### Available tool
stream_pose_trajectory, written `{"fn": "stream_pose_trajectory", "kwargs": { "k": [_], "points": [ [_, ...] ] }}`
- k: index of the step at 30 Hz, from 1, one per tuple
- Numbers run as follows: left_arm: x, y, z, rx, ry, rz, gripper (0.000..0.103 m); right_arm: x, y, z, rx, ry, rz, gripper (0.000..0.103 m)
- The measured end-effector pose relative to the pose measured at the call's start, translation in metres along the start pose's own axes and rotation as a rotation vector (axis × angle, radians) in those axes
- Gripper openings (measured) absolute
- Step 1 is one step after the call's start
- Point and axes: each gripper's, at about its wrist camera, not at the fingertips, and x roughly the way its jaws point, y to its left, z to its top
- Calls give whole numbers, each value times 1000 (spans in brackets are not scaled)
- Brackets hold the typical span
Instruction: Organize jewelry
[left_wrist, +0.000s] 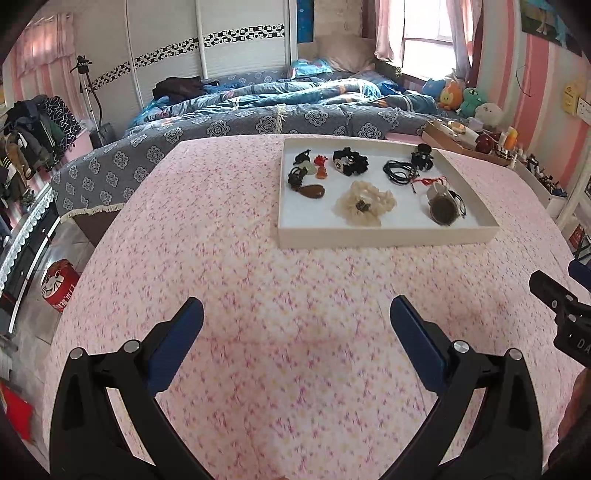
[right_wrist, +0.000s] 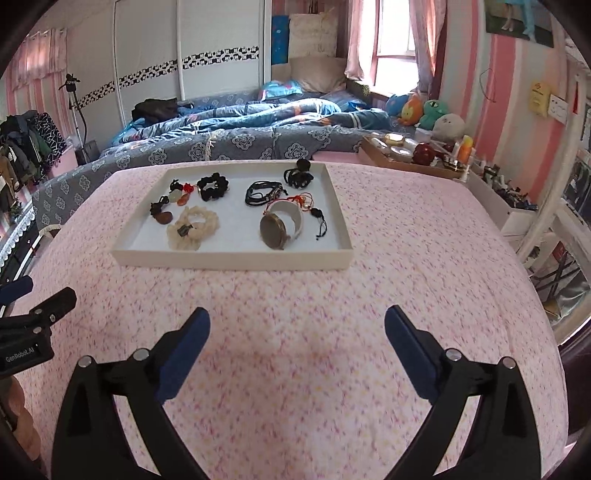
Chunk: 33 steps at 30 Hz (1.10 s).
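Note:
A white tray (left_wrist: 380, 238) (right_wrist: 229, 260) lies on the pink tablecloth and holds jewelry: a cream lace scrunchie (left_wrist: 364, 204) (right_wrist: 192, 225), a black scrunchie (left_wrist: 351, 161) (right_wrist: 213, 187), black cords (left_wrist: 400, 170) (right_wrist: 263, 192), a black clip (left_wrist: 423, 155) (right_wrist: 298, 174), a brown pendant (left_wrist: 312, 192) (right_wrist: 164, 218), a round bronze piece on a white bangle (left_wrist: 443, 211) (right_wrist: 275, 227), and small red and green charms (left_wrist: 320, 167) (right_wrist: 181, 195). My left gripper (left_wrist: 295, 317) and right gripper (right_wrist: 297, 325) are open and empty, both over bare cloth in front of the tray.
The table (left_wrist: 258, 332) ends at a bed with grey-blue covers (left_wrist: 258, 118) behind it. A wooden tray of bottles (right_wrist: 410, 153) and plush toys (right_wrist: 428, 109) stand at the far right. A clothes rack (left_wrist: 29, 129) is at the left.

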Motion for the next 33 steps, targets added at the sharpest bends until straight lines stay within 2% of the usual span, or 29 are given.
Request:
{"fn": "stream_pose_trajectory", "kwargs": {
  "k": [4, 11, 16, 23, 33],
  "points": [
    [-8, -6, -16, 22, 5, -11, 100, -14, -6, -17, 25, -9, 1, 96],
    [-34, -17, -30, 57, -51, -20, 100, -34, -11, -36, 20, -33, -54, 96],
    [-46, -18, -36, 49, -78, -33, 100, -39, -10, -38, 13, -41, -65, 96],
    [-50, -19, -39, 58, -76, -53, 100, -46, -9, -37, 10, -71, -84, 96],
    [-50, -16, -39, 42, -78, -55, 100, -39, -6, -38, 0, -53, -92, 96]
  ]
}}
